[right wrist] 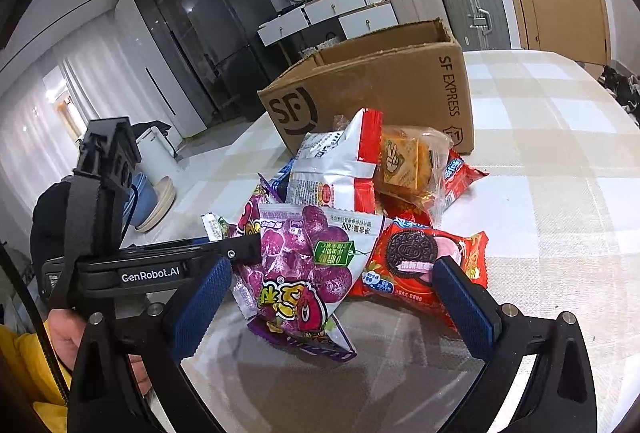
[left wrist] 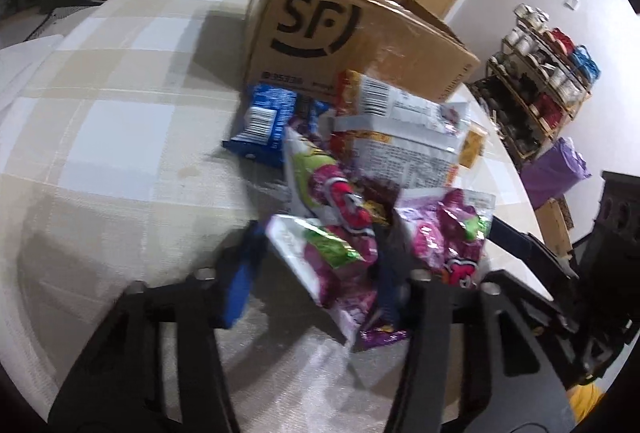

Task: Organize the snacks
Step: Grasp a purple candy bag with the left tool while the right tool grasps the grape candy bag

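Observation:
A pile of snack packets lies on the checked tablecloth (left wrist: 100,137) in front of an open brown SF cardboard box (left wrist: 344,33), which also shows in the right wrist view (right wrist: 384,85). My left gripper (left wrist: 316,265) is open, its blue-padded jaws either side of a purple grape-candy packet (left wrist: 332,261). My right gripper (right wrist: 332,285) is open around another purple candy packet (right wrist: 300,273), with a red Oreo packet (right wrist: 424,261) by its right finger. A blue packet (left wrist: 264,117), a red-and-white bag (right wrist: 340,165) and a yellow cracker pack (right wrist: 408,161) lie behind.
The left gripper's body (right wrist: 132,269) crosses the right wrist view at left. Suitcases (right wrist: 468,1) and white drawers (right wrist: 340,13) stand behind the table. A shelf rack (left wrist: 536,81) and a purple bag (left wrist: 556,169) stand past the table's right edge.

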